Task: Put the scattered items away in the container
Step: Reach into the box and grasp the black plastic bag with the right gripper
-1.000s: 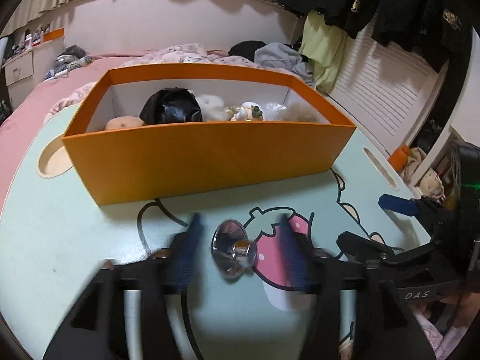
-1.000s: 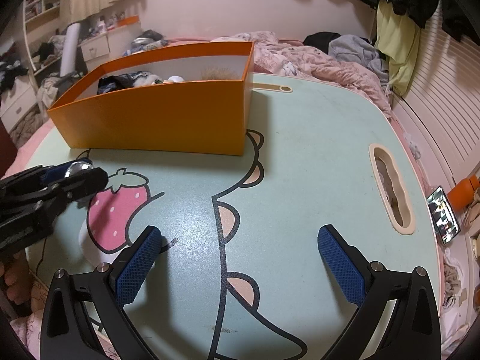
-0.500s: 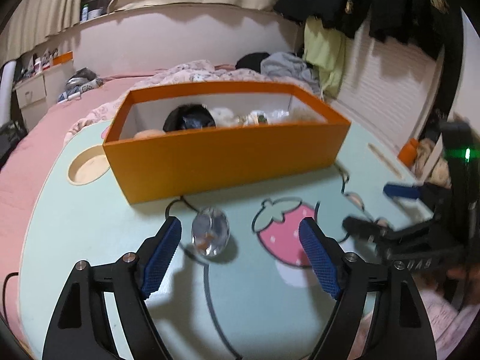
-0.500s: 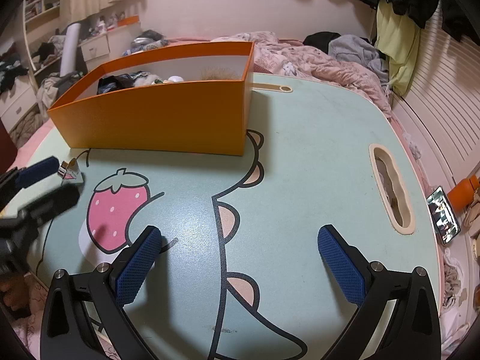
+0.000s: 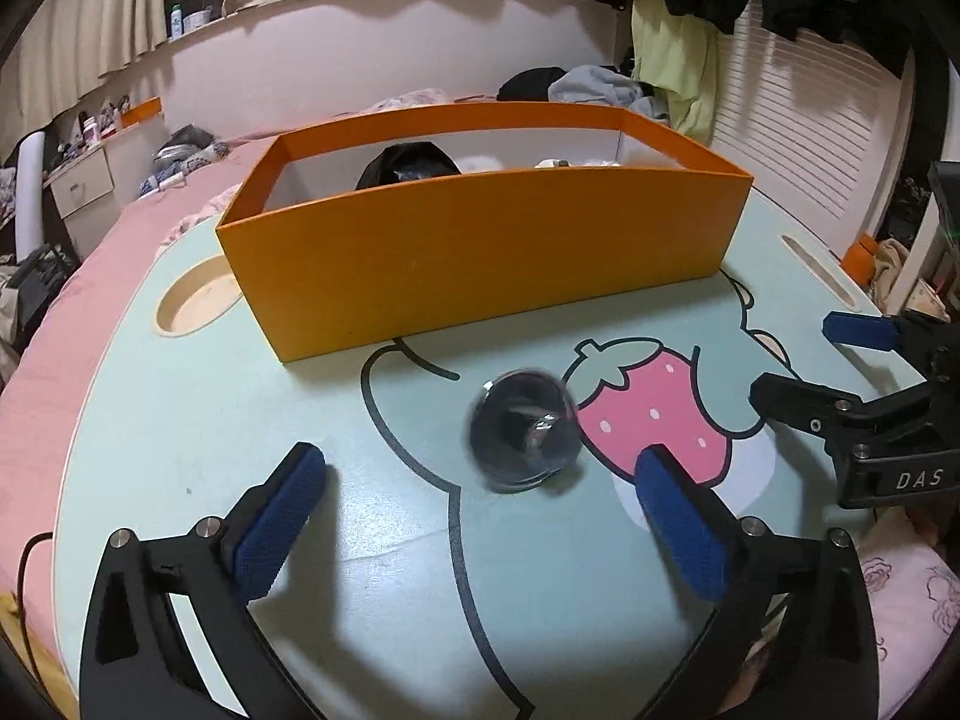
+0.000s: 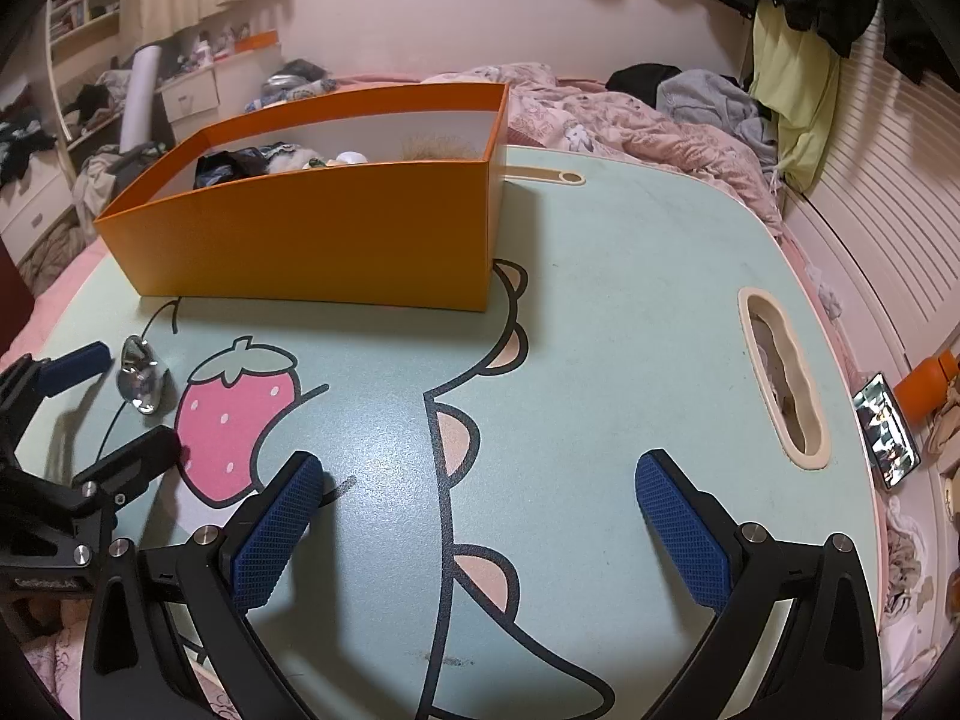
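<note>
The left gripper (image 5: pixel 480 516) stood wide open over the table (image 5: pixel 180 420), its blue pads (image 5: pixel 279 516) well apart and holding nothing. A shiny metal object (image 5: pixel 523 429) (blurred in the left wrist view, so its shape was hard to tell) lay on the table just ahead of the fingers, beside the printed strawberry (image 5: pixel 651 402) and touching neither pad. The right gripper (image 6: pixel 480 534) was likewise spread wide and empty above the table. The orange box (image 5: pixel 480 252) sat beyond the metal object, already holding a black item (image 5: pixel 408 165) and other small things.
</note>
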Demonstrator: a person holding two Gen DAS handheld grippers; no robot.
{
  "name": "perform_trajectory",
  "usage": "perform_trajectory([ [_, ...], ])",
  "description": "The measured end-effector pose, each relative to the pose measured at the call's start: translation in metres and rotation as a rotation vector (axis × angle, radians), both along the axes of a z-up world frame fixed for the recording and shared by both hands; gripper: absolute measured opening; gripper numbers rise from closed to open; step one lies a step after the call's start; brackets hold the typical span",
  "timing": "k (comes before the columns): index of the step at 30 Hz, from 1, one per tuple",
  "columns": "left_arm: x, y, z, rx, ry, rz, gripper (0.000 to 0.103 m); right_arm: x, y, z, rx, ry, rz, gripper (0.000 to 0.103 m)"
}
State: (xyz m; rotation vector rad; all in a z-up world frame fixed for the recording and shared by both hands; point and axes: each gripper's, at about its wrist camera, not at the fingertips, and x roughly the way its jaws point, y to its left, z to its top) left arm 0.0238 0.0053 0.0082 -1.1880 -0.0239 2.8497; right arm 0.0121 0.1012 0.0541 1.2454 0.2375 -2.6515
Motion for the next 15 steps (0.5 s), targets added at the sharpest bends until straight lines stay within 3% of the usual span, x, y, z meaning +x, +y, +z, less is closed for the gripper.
perform_trajectory([
  [9, 0.001, -0.001, 0.001, 0.007, 0.008, 0.011, 0.103, 0.000, 0.005, 0.005, -0.021, -0.007, 0.004, 0.103],
  [12, 0.009, -0.008, 0.006, 0.054, 0.065, 0.027, 0.103, 0.008, -0.010, 0.034, -0.036, 0.112, 0.006, 0.099],
  [15, 0.016, -0.017, 0.011, 0.104, 0.114, 0.034, 0.103, 0.007, -0.041, 0.078, -0.074, 0.214, 0.113, 0.099],
])
